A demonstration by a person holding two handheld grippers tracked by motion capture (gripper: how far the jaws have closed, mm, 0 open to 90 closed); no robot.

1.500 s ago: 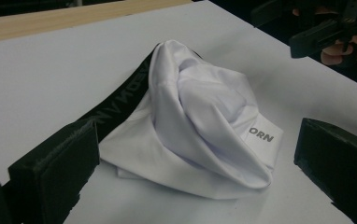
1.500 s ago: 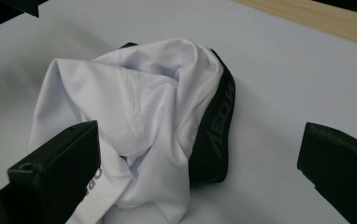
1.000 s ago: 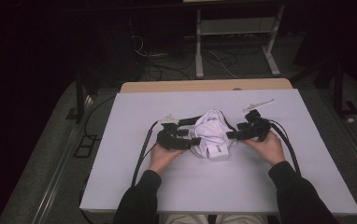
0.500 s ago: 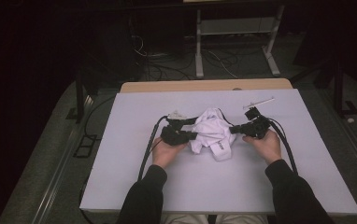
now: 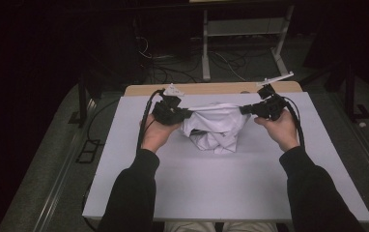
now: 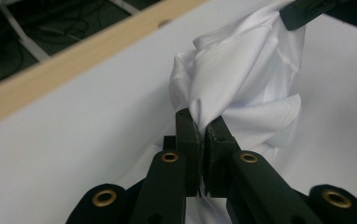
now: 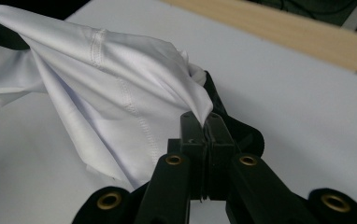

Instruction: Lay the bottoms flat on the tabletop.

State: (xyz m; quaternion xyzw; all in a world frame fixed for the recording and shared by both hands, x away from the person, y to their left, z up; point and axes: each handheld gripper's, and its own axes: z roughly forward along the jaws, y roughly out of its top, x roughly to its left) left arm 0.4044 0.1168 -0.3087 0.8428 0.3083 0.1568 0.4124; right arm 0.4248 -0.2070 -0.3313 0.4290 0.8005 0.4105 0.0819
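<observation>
A white garment [image 5: 215, 126] stretches between the left gripper [image 5: 184, 114] and right gripper [image 5: 244, 109]. Its bunched lower part rests on the table [image 5: 221, 188].

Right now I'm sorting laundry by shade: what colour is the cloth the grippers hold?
Plain white cloth with stitched seams, clearest in the right gripper view.

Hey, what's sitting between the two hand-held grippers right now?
The white cloth. In the high view its top edge stretches taut from the left hand-held gripper to the right hand-held gripper, both clamped on it, the rest bunched below.
</observation>
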